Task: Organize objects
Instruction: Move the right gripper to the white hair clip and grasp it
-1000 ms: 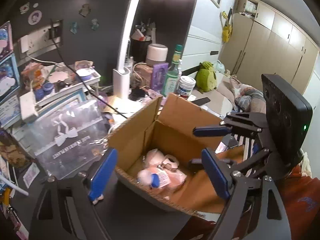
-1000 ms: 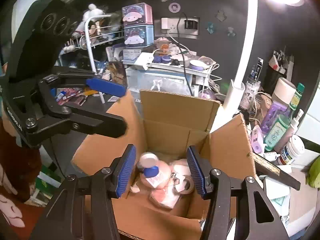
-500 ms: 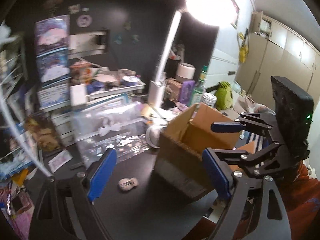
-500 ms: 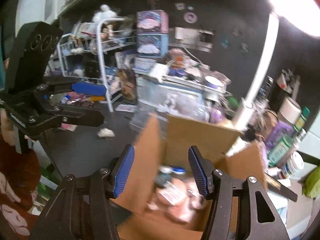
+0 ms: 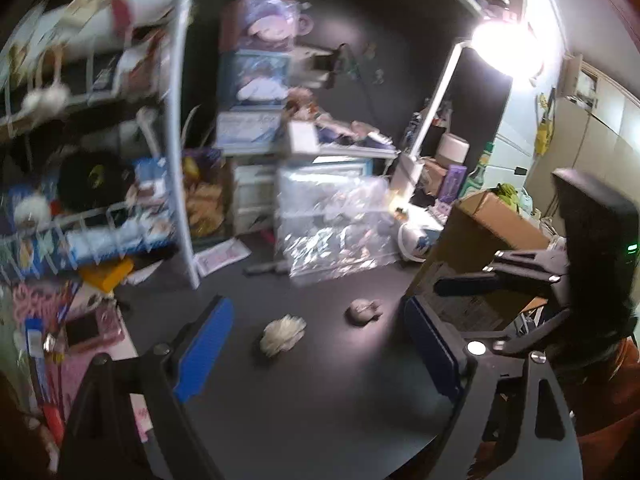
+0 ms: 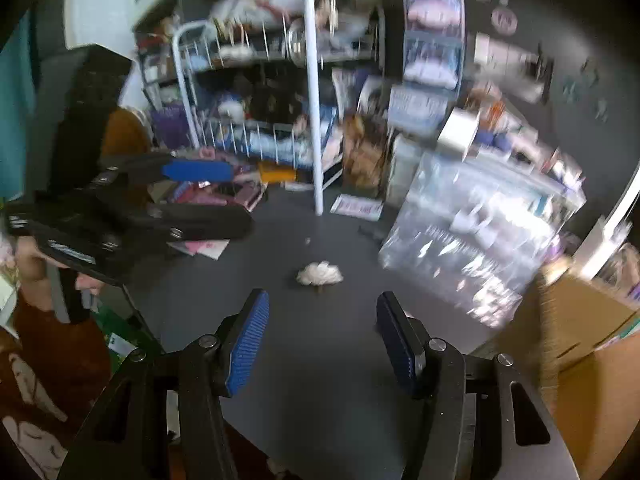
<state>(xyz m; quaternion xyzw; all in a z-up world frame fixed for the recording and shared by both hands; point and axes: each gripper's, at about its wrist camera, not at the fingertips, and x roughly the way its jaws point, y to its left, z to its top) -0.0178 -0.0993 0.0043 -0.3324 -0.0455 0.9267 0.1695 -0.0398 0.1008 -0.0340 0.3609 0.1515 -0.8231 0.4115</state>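
Observation:
A small white fluffy object (image 5: 282,334) lies on the dark desk (image 5: 304,400), in front of my open, empty left gripper (image 5: 316,354). It also shows in the right wrist view (image 6: 320,273), ahead of my open, empty right gripper (image 6: 322,342). A small pinkish-grey object (image 5: 363,310) lies to its right. The cardboard box (image 5: 476,264) stands at the right; its inside is hidden. The box also shows at the right edge of the right wrist view (image 6: 588,344). Each gripper appears in the other's view, the right (image 5: 500,280) and the left (image 6: 192,196).
A white wire rack (image 5: 176,152) full of items stands at the left. A clear plastic bag (image 5: 332,228) leans at the back, with stacked boxes (image 5: 256,92) behind it. A lit desk lamp (image 5: 504,44) and bottles (image 5: 476,176) stand at the back right. Papers and pink items (image 5: 80,328) lie at the left.
Both grippers have swung left, away from the cardboard box toward the open desk. The box has slid to the right edge of both views; the rack and the two small objects came into view.

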